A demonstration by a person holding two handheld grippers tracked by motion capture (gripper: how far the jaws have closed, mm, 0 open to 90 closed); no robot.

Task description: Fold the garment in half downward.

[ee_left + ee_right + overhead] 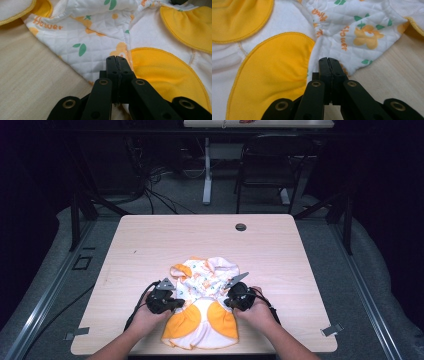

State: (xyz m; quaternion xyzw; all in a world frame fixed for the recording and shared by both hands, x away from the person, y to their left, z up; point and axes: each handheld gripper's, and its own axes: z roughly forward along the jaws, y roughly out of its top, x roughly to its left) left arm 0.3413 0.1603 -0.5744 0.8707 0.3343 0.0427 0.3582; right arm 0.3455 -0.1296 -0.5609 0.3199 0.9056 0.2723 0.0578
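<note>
Both hands at the frame's bottom; left gripper (167, 301) and right gripper (235, 298) have jaws pressed together at the garment (204, 306) edges, cloth apparently pinched, low centre on the table (150, 240), crumpled, folding seemingly barely begun
</note>
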